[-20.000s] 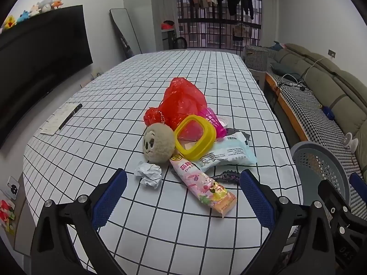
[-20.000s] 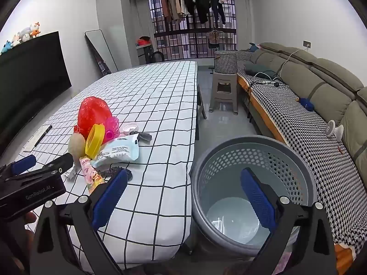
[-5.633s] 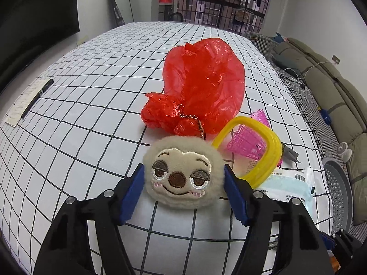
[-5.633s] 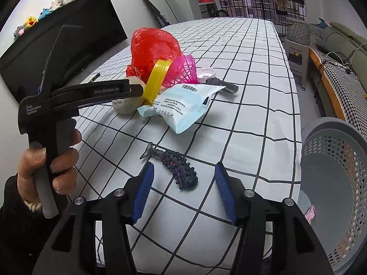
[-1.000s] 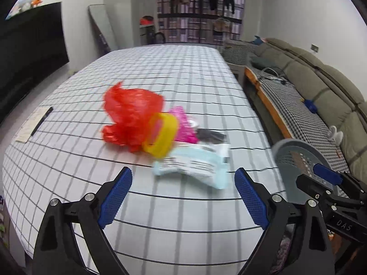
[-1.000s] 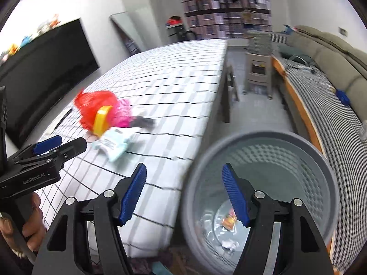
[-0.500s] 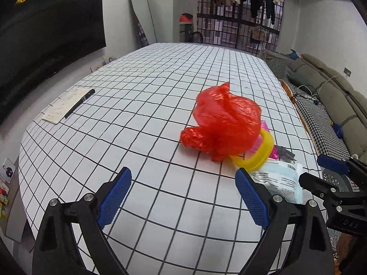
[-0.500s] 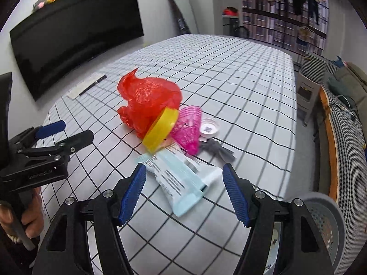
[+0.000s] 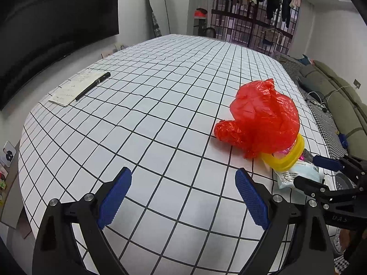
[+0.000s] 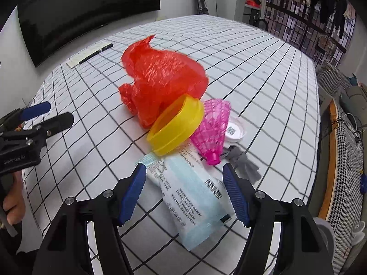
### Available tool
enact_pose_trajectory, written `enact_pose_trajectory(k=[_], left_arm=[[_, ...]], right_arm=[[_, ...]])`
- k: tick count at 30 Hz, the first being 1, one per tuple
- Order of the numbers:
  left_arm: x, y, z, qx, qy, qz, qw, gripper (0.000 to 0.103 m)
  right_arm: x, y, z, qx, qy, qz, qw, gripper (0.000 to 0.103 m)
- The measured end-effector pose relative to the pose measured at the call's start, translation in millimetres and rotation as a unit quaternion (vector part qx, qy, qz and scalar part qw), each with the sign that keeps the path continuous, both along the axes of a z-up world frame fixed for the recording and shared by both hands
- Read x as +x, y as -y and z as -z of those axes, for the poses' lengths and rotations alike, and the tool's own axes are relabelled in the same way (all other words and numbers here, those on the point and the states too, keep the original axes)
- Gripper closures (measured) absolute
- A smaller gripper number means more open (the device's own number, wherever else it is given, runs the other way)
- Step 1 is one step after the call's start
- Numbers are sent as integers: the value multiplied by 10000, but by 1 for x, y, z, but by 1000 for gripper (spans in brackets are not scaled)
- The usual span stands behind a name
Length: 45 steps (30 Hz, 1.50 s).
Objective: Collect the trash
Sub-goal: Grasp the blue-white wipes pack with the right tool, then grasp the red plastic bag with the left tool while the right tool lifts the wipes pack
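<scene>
Jaws on both grippers gape, empty — right gripper (image 10: 184, 186) poised over blue packet (image 10: 190, 197) on worktop (image 9: 160, 105), left gripper (image 9: 183, 197) over bare cloth. Risk: flat slick packet w/ yellow ring (image 10: 175, 126) on its end — could slip

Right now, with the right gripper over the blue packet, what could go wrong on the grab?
1. The right gripper is open astride the light blue packet. The packet lies flat on the tablecloth, so the fingers may pinch cloth with it.
2. The yellow ring rests on the packet's far end, propped against the red plastic bag. Lifting may tip or drag it.
3. The pink net cone sits close by and could be knocked.
</scene>
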<state>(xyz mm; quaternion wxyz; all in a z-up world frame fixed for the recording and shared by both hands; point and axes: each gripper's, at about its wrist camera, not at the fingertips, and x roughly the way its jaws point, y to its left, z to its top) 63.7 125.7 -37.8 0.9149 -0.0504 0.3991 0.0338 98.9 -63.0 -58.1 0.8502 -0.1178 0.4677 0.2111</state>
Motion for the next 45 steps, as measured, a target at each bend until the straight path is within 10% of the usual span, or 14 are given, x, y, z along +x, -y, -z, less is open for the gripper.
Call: enact_pose_trajectory(k=[22, 45], left_arm=[[-3, -5, 5, -90, -36, 4, 10000, 13], [26, 61, -39, 10, 391, 638, 9972, 13]], right_arm=[[-17, -18, 23, 325, -394, 449, 9977, 51], [-79, 90, -12, 1077, 153, 1889, 9760, 52]])
